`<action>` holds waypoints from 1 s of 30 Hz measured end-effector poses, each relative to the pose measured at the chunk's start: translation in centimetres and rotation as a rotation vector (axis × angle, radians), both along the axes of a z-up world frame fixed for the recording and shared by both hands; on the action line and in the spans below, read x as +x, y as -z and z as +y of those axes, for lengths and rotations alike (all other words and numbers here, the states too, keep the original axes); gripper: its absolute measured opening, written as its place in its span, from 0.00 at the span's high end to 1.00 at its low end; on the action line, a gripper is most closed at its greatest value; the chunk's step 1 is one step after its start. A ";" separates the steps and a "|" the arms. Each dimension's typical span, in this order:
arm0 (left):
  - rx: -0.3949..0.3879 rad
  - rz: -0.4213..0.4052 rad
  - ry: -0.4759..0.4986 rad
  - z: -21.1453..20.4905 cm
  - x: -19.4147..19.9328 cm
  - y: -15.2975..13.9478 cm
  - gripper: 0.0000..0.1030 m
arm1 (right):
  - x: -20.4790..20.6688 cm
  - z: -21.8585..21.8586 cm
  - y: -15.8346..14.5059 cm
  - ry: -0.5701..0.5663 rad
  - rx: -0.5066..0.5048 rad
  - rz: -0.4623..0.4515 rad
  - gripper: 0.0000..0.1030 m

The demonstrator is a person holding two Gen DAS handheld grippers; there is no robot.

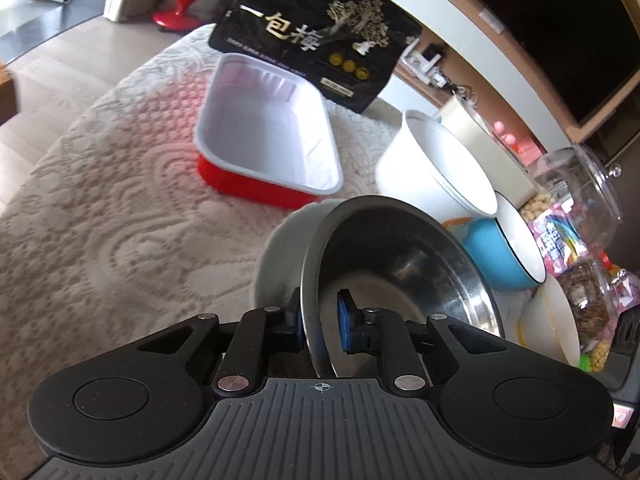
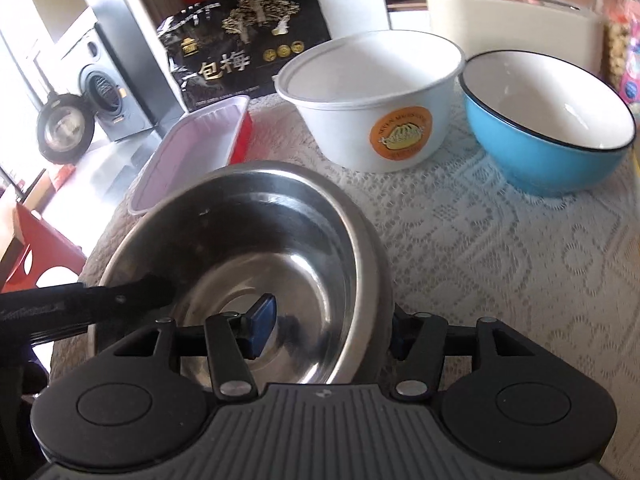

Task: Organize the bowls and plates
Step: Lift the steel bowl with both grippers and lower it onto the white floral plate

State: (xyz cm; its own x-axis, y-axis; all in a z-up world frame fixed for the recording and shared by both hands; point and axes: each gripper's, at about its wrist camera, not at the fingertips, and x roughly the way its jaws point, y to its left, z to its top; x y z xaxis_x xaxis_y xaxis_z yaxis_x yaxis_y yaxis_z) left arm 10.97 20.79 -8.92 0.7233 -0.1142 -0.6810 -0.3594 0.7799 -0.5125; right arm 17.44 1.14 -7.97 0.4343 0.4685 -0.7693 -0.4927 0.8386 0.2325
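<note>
Lacy cream cloth (image 2: 500,240) covers the table, and I see a washing machine (image 2: 106,92) far back in the room from my right camera.

My left hand-held gripper (image 1: 320,322) is pinching the near rim of the steel bowl (image 1: 400,264). One blue pad (image 1: 346,322) sits inside the bowl and the other is outside it. The steel bowl is tilted and sits partly in a pale grey bowl (image 1: 280,256).

My right hand-held gripper (image 2: 328,330) has its fingers on both sides of the same bowls' rim. One blue pad (image 2: 260,326) is inside the steel bowl (image 2: 240,236) and the other is outside. I cannot tell if it is squeezing or just around the rim.

Behind the bowls is a red tray with a white inside (image 1: 268,132). A black bag with gold writing (image 1: 316,32) stands behind the tray. A white paper bowl with an orange sticker (image 2: 376,100) sits just beside a blue bowl (image 2: 548,120). Snack bags (image 1: 568,248) and a clear jar (image 1: 576,184) are off at the side.
</note>
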 end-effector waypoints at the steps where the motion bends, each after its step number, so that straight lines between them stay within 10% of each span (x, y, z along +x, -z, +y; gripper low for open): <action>1: 0.003 0.008 0.008 -0.2 0.4 -0.1 0.77 | 0.0 -0.1 0.0 -0.011 0.004 -0.002 0.45; 8: 0.118 -0.059 0.072 -3.0 2.5 -2.8 0.59 | -0.2 -1.8 -0.6 -0.051 0.057 -0.006 0.49; 22: 0.096 -0.026 0.037 -2.0 2.1 -2.8 0.70 | -0.8 -2.3 -1.0 -0.058 0.038 -0.084 0.52; 30: 0.370 0.012 -0.023 -2.3 -0.7 -3.2 0.69 | -1.0 -2.3 -1.1 -0.038 0.027 -0.075 0.52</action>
